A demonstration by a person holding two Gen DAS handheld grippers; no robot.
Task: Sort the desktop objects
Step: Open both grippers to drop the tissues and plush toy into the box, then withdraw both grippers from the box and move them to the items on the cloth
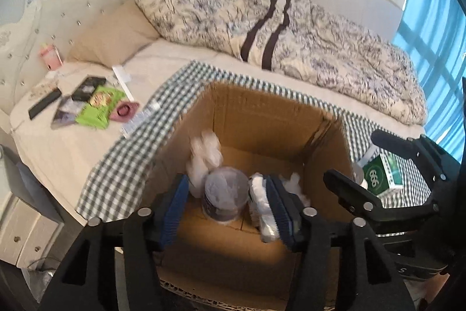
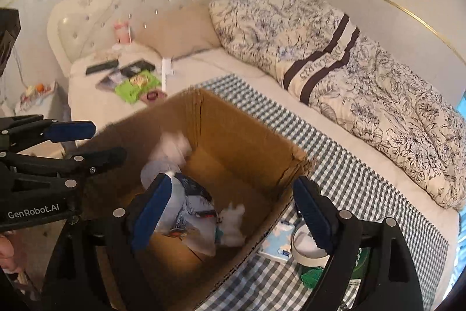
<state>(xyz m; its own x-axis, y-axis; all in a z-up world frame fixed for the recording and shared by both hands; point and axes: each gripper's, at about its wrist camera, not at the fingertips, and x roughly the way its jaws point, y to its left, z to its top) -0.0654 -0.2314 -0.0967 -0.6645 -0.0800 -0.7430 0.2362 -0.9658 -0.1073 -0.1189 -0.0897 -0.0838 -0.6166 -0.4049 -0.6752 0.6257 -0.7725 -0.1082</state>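
While both hover over the cardboard box (image 1: 262, 118) | left hand-held gripper (image 1: 230, 212) released | right hand-held gripper (image 2: 233, 220) released | can (image 1: 225, 194) inside box, 6 o'clock | green box (image 1: 384, 174) on bed, 3 o'clock

Premises: a home bedroom — cream tufted headboard (image 2: 116, 10), floral-print quilt (image 1: 291, 28) on the white-sheeted bed (image 1: 67, 147), beige pillow (image 2: 177, 28), blue curtain (image 1: 431, 28).

Your open cardboard box (image 2: 241, 136) sits on the checked cloth (image 2: 364, 174). Inside you have an upright grey can (image 1: 225, 194), white crumpled tissue (image 1: 205, 153) and a patterned packet (image 2: 189, 209). Outside it lie a green carton (image 1: 384, 174), tape roll (image 2: 305, 247) and blue pack (image 2: 276, 241).
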